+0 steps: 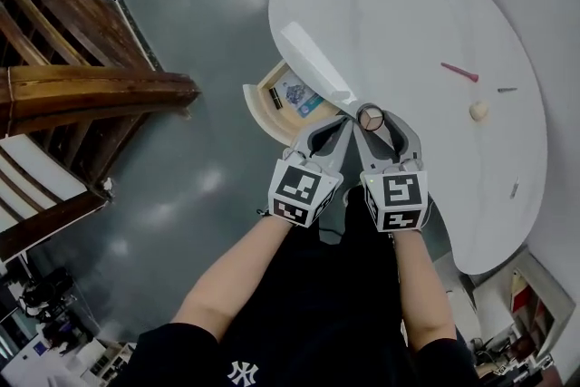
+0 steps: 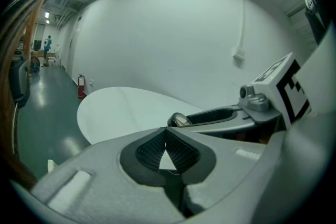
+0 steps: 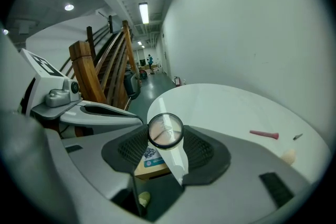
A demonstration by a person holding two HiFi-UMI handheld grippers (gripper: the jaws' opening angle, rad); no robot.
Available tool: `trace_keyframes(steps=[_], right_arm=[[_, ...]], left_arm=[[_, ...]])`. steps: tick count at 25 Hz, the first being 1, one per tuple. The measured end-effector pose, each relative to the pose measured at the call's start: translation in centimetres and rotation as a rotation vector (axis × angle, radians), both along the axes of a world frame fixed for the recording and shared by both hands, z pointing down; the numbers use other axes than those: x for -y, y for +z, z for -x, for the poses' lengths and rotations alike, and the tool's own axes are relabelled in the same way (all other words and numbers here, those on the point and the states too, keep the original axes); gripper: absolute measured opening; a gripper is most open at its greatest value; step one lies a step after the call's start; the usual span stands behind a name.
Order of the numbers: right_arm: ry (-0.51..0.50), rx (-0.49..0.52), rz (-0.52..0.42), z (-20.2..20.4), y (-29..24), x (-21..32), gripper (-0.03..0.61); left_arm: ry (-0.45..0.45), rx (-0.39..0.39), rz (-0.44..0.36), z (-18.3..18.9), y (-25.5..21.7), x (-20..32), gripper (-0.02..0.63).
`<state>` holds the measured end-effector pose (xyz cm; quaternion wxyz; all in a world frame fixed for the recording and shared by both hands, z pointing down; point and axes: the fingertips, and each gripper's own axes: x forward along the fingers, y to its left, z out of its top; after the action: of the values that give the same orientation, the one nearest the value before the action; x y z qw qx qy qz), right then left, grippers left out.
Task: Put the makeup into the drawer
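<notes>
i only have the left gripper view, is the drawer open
observer: yes, the head view shows the drawer pulled out from under the table edge.
operator: anything in it
observer: a printed card and a dark stick lie inside.
operator: what's on the tabletop
observer: a pink stick, a cream lump and a small dark bit, all lying apart from each other.

Round makeup jar (image 3: 166, 131) near open drawer (image 1: 261, 113)
</notes>
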<state>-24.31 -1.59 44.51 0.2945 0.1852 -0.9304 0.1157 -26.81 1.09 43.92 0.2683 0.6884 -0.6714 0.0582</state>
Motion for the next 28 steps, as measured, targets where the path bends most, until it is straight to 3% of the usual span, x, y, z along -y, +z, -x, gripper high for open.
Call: trace_keyframes(steps=[12, 28], right_arm=[[-0.133, -0.028, 0.048, 8.1, 5.0, -6.0, 0.218], [-0.216, -0.107, 0.112, 13.8, 15.6, -8.4, 0.218]], left_arm=[[-0.14, -0.011, 0.051, 8.8, 4.2, -5.7, 0.011], [-0.193, -0.061, 0.063, 13.7, 10.4, -7.2, 0.011]])
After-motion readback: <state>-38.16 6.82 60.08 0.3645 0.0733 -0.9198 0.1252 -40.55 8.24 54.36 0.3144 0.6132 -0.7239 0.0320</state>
